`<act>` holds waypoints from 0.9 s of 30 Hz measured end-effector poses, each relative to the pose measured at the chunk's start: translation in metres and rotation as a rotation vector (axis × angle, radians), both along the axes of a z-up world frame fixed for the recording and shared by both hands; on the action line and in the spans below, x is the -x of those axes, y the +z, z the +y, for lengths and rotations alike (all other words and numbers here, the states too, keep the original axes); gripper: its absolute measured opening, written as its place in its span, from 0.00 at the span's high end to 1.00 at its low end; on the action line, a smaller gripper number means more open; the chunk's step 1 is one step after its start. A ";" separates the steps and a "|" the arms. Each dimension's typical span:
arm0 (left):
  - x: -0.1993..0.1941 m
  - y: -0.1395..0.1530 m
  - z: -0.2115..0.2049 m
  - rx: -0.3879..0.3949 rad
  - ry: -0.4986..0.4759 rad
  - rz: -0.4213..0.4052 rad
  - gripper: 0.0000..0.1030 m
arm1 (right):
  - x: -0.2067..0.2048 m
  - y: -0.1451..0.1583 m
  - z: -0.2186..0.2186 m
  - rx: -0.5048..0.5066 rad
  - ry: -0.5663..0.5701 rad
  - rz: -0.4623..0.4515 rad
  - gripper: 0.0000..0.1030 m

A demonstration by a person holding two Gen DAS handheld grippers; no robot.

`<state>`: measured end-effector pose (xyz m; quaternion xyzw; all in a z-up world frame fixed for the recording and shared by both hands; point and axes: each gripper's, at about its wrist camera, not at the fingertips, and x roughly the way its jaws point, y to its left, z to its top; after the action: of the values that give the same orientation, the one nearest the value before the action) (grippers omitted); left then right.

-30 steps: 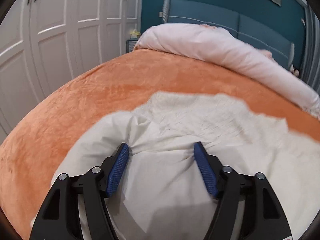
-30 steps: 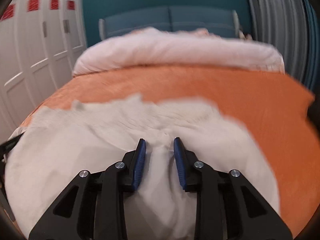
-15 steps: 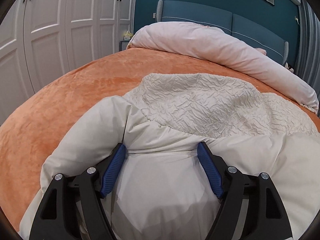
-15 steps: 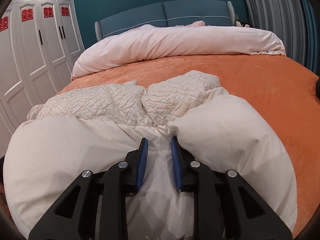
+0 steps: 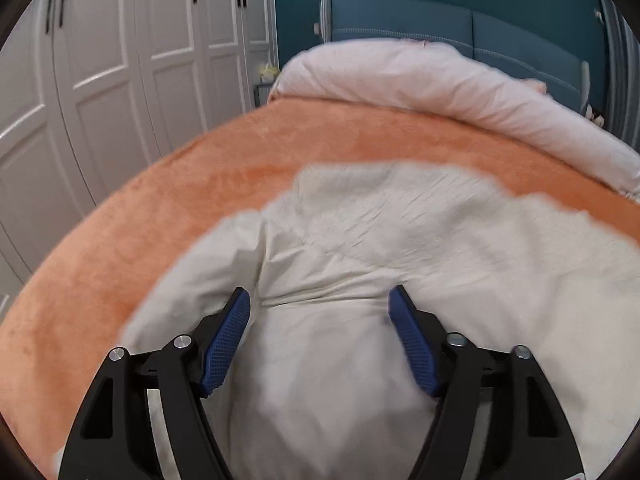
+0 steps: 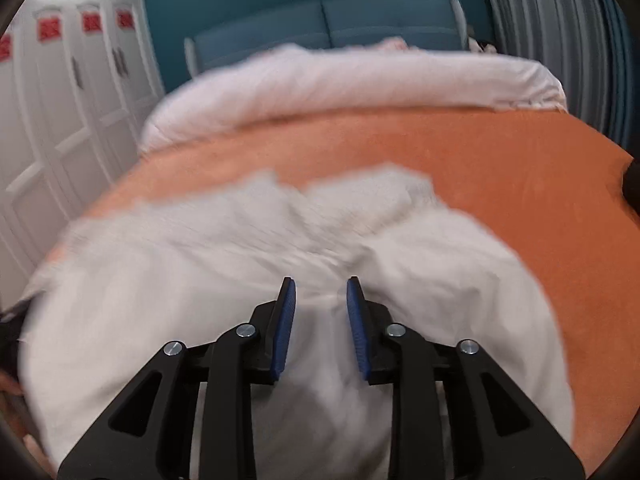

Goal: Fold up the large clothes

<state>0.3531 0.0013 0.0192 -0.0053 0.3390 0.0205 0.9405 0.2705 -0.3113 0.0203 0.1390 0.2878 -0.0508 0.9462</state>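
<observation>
Left gripper (image 5: 319, 300) jaws were spread wide, cream garment (image 5: 400, 248) bulging up between the blue pads (image 5: 226, 340); whether they actually pinched the cloth couldn't be told. Right gripper (image 6: 321, 292) jaws stood closer together with a fold of the garment (image 6: 200, 264) filling the gap, grip likewise unclear. Garment lay bunched on the near part of the orange bed (image 5: 160, 216), crinkled panel on its far side. Pale duvet (image 6: 352, 80) lay beyond it, before the blue headboard (image 6: 320, 24). White wardrobe (image 5: 120, 80) stood left of the bed. Right view was blurred.
</observation>
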 end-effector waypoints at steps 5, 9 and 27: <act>0.040 0.039 -0.022 0.164 -0.085 -0.032 0.32 | 0.035 0.034 0.050 0.052 0.094 -0.104 0.74; 0.043 0.009 -0.055 0.056 -0.114 0.008 0.31 | 0.025 0.008 0.080 0.090 0.142 -0.018 0.74; 0.044 -0.023 -0.069 -0.081 -0.098 0.029 0.24 | 0.016 -0.017 0.122 0.162 0.145 0.102 0.72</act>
<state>0.3095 -0.0682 -0.0039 0.0495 0.3512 -0.0119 0.9349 0.2547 -0.1897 0.0034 0.0380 0.3401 -0.0122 0.9395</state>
